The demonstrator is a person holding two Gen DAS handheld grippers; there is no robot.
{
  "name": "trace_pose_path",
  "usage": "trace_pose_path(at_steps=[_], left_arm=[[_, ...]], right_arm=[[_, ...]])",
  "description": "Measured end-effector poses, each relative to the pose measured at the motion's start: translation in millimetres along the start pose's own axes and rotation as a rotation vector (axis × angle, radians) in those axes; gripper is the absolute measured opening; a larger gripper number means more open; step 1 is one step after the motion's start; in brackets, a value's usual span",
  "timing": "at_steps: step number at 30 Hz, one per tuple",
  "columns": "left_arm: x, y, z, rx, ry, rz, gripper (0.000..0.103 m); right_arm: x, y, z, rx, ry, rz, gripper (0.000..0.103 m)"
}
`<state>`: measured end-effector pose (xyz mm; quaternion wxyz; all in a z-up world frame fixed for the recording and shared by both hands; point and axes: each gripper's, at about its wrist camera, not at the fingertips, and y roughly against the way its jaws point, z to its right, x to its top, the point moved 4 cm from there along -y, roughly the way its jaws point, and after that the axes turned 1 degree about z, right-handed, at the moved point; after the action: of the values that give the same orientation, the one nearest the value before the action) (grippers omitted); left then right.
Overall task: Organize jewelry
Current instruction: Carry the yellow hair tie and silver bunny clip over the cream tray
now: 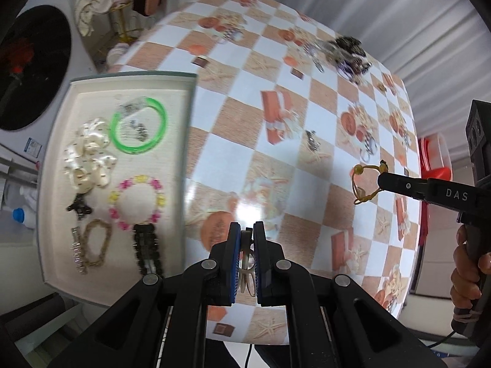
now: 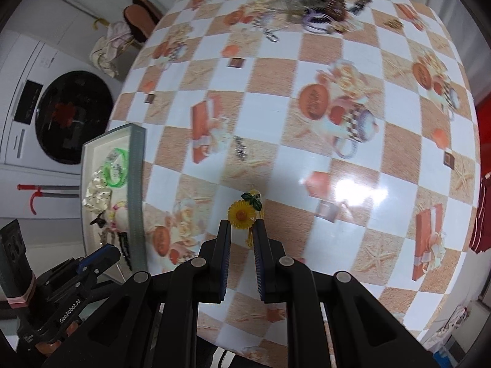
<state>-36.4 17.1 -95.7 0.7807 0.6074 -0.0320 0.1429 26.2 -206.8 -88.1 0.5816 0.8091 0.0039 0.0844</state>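
Observation:
My left gripper (image 1: 246,230) is shut on a pale ring-shaped piece (image 1: 247,271) held between its blue pads, just right of the white tray (image 1: 58,165). The tray holds a green bangle (image 1: 139,125), a cream bow (image 1: 87,153), a pink and yellow bead bracelet (image 1: 136,202), a gold chain (image 1: 96,242) and dark pieces. My right gripper (image 2: 242,225) is shut on a yellow cord bracelet with a sunflower charm (image 2: 241,214), held above the table; it also shows in the left wrist view (image 1: 366,184). A small silver piece (image 2: 241,150) lies mid-table.
A pile of mixed jewelry (image 2: 319,9) lies at the far edge of the checkered tablecloth (image 2: 276,107). A washing machine (image 2: 70,116) stands left of the table. A red container (image 1: 435,159) sits beyond the right edge. My left gripper shows in the right wrist view (image 2: 101,257).

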Motion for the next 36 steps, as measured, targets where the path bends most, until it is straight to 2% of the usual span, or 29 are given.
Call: trace_pose_path(at_steps=[6,18,27,36], left_arm=[[2,17,-33,0.014,0.041,0.036,0.013],[-3,36,-125,0.053,0.125,0.067,0.013],[-1,23,-174,0.089,0.138,0.046,0.013],[4,-2,-196,0.133,0.12,0.011,0.013]], right_arm=[[5,-4,-44,0.022,0.062,0.003,0.016],[5,-31,-147,0.057,0.19,-0.012,0.016],[-2,-61,-206,0.052,0.24,-0.032,0.016],[-10,-98,-235,0.025,0.269,-0.082,0.016]])
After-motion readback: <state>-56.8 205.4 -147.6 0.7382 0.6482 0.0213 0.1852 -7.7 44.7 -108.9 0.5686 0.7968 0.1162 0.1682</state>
